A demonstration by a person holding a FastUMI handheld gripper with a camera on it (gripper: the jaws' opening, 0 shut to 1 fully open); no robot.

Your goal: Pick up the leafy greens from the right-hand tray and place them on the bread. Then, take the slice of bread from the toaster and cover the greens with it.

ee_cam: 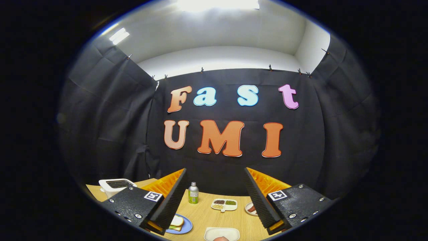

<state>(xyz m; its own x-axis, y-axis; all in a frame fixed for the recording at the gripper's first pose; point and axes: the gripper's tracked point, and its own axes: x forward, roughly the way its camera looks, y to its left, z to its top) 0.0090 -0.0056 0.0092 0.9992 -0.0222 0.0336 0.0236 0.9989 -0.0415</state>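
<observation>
Gripper view: wide-open, empty claw (214, 190) above wooden table (200, 214) before black cloth wall (117, 134).

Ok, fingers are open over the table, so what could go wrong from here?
The gripper is open, with nothing between its fingers. The left finger covers part of the blue plate, so any placing onto the bread would be partly blind. The bottle stands upright near the path from the toaster and might get knocked over.
</observation>
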